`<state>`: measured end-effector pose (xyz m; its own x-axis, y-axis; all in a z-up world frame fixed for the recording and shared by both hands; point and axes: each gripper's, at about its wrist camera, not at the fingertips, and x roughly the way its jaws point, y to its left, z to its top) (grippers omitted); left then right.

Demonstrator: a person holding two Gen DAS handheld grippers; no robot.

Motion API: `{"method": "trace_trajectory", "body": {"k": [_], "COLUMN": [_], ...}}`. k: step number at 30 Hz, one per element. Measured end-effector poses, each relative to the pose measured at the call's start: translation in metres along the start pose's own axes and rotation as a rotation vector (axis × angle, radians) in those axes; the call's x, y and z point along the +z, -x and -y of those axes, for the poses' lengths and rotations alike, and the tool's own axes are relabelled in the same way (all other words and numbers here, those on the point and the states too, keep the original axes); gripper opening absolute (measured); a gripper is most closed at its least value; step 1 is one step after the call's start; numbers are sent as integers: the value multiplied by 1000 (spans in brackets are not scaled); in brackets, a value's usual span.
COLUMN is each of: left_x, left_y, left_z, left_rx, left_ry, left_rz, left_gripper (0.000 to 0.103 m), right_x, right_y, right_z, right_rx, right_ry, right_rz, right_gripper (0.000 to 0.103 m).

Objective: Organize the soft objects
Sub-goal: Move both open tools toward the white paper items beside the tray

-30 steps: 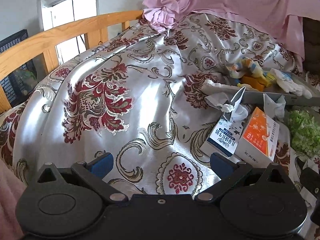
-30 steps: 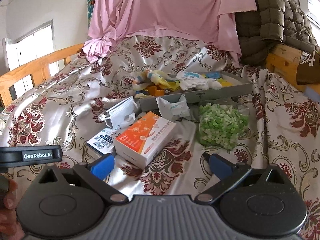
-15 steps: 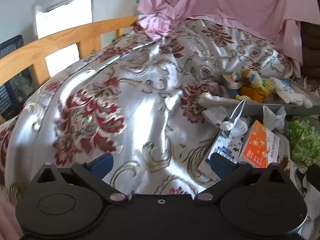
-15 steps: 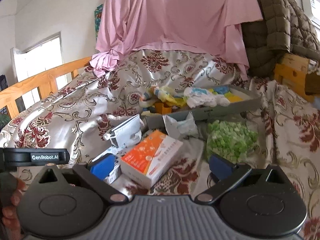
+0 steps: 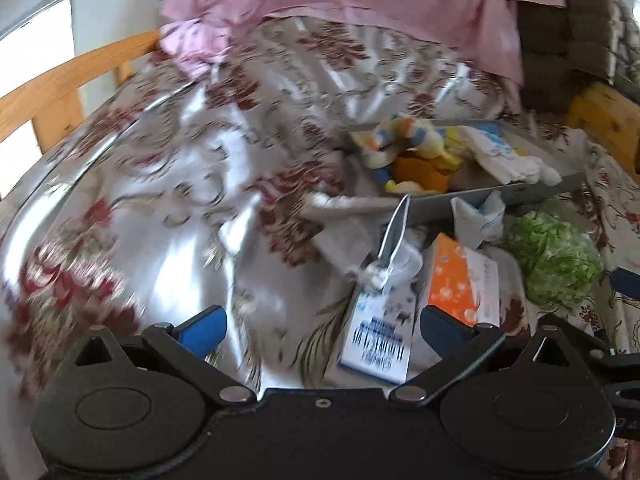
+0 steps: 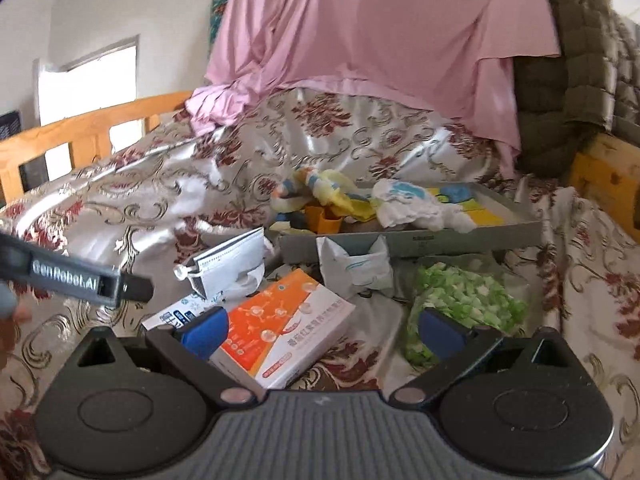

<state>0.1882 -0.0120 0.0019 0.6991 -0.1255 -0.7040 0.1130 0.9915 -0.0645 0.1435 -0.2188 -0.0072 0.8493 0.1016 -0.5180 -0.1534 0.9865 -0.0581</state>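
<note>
A grey tray [image 6: 416, 239] lies on the floral bedspread and holds a striped plush toy [image 6: 316, 184], a white cloth [image 6: 416, 204] and other soft items. In front of it lie a folded face mask [image 6: 228, 260], a crumpled white packet [image 6: 356, 268], an orange-and-white box [image 6: 288, 328], a blue-and-white box [image 5: 380, 336] and a bag of green pieces [image 6: 468, 300]. My left gripper [image 5: 322, 326] is open and empty, low over the bedspread beside the blue-and-white box. My right gripper [image 6: 322, 326] is open and empty, just above the orange box.
A wooden bed rail [image 6: 88, 140] runs along the left. A pink sheet [image 6: 380, 28] hangs at the back and an olive quilted blanket [image 6: 580, 68] sits at the right. A yellow wooden piece [image 6: 604, 180] stands at the far right. The left gripper's body [image 6: 72, 276] shows at the right view's left edge.
Both grippers have moved forward toward the boxes and tray. The left view has swung to the right and is blurred. Both jaws stay open.
</note>
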Motion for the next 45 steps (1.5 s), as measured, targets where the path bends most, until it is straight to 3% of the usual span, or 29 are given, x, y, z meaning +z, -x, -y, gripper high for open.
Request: {"method": "trace_trajectory", "body": {"k": [6,11,16,28,33,41,45], "left_x": [17,19,22,22,22,21,20], "left_y": [-33,-51,-50,-53,-59,-77,-82], "left_z": [-1,-10,-18,-20,-27,-42,-44], "left_rx": [-83,-83,-106,-194,-233,-314,-327], "left_ry": [-11,8,68,90,114,225,220], "left_rz": [27,16,6,30,28,-42,-31], "left_gripper": [102,102,102,102,102,102,102], "right_x": [5,6,8,13,26,54,79], "right_y": [-32,-51,-52,-72,-81,-92,-101], "right_z": [5,10,10,2,-6,-22,-24], "right_rx": [-47,-77,-80,-120,-158,-227,-250], "right_ry": [21,0,15,48,85,219,190], "right_rz": [-1,-26,-20,-47,-55,-58,-104], "right_gripper": [103,103,103,103,103,103,103]}}
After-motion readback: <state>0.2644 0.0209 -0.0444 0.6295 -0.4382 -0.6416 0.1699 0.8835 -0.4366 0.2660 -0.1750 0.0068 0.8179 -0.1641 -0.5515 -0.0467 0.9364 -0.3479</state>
